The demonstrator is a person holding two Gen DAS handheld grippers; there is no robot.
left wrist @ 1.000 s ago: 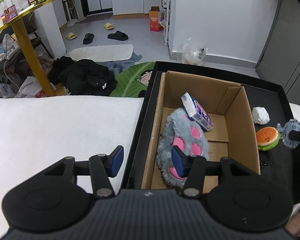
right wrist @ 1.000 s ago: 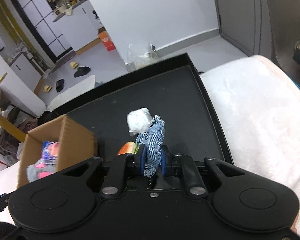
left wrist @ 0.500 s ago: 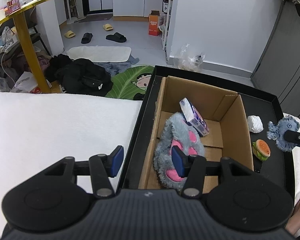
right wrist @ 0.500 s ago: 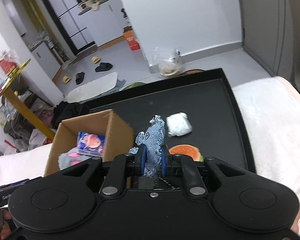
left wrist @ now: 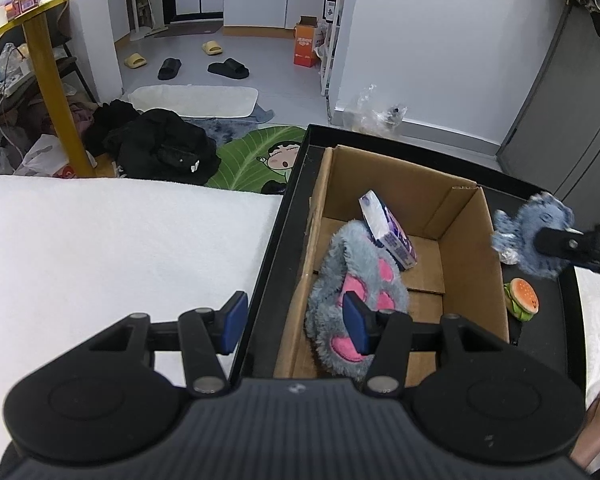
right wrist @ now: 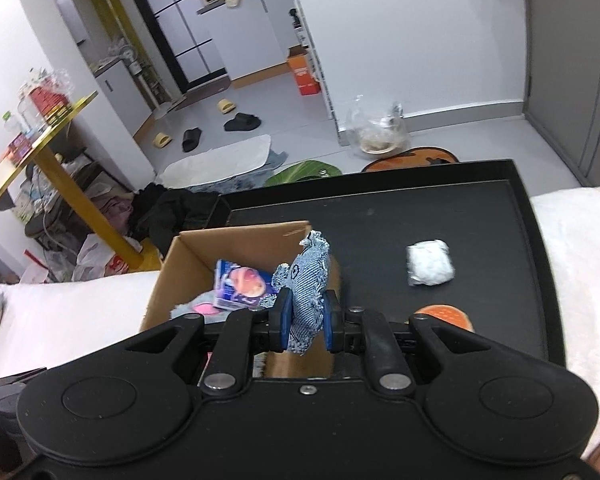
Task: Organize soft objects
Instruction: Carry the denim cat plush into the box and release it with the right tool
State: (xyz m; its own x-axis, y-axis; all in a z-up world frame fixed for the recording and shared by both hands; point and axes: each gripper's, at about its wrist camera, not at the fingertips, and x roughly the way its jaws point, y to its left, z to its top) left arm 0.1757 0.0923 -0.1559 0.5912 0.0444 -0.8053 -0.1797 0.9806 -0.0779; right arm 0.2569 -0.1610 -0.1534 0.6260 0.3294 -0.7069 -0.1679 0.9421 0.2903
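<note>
Denim toy (right wrist: 306,286) now above cardboard box (right wrist: 180,258)

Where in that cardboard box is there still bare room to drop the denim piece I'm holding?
The cardboard box has bare floor along its right wall, right of the tissue pack and the grey plush slipper. Its left half is crowded by those two. The right gripper holds the denim piece near the box's right wall.

White walls, grey tiled floor (left wrist: 260,56) with scattered slippers (left wrist: 228,68), a white mat (left wrist: 196,100), a black clothes pile (left wrist: 160,148) and a green leaf rug (left wrist: 252,156) (cartoon print), yellow-legged table (left wrist: 56,92) left, grey cabinet (left wrist: 568,120) right.
</note>
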